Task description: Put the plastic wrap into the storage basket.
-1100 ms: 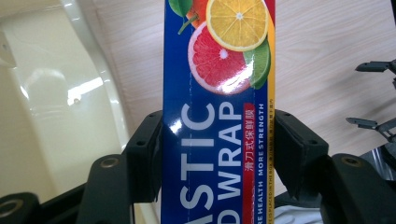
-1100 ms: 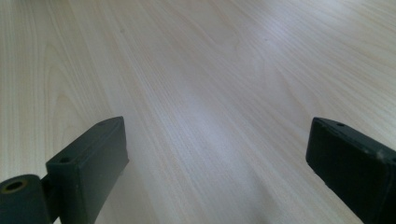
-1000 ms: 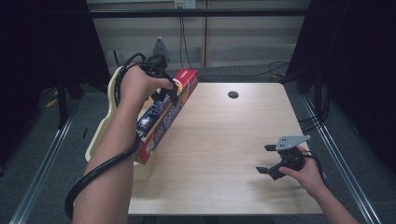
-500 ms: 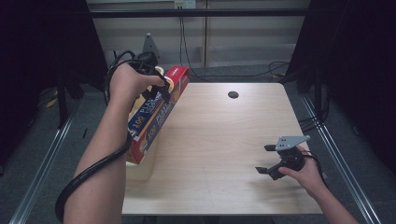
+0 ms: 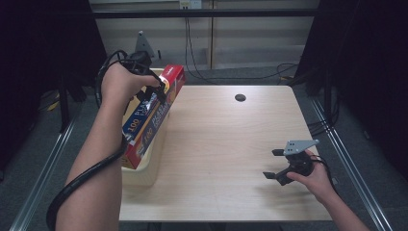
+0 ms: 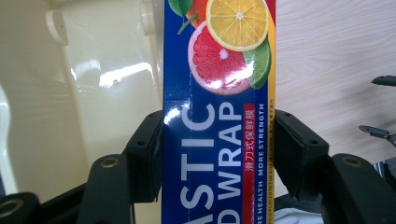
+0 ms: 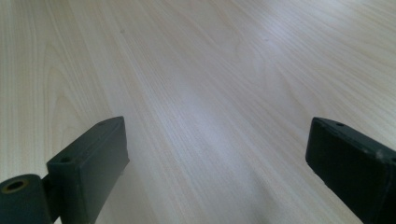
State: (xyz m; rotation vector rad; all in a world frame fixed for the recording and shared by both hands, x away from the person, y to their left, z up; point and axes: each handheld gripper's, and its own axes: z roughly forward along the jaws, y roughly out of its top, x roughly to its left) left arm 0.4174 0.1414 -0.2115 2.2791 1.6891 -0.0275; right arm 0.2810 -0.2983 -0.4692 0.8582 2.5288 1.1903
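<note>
A long blue and red plastic wrap box [image 5: 153, 113] with citrus pictures hangs tilted over the cream plastic bin [image 5: 144, 174] at the table's left edge, its lower end inside the bin. My left gripper [image 5: 155, 91] is shut on the box near its upper end. In the left gripper view both black jaws press the sides of the box [image 6: 218, 140], with the bin's wall [image 6: 93, 93] behind. My right gripper [image 5: 274, 164] rests low over the table near the front right, open, with bare wood [image 7: 210, 116] between its jaws.
The wooden table [image 5: 231, 139] has a round dark hole [image 5: 240, 97] near its far edge. Cables lie on the floor beyond the table. Metal rails run along both sides of the table.
My left hand has carried the box leftward and a little up, from over the table's edge to above the bin. The right gripper has stayed where it was.
</note>
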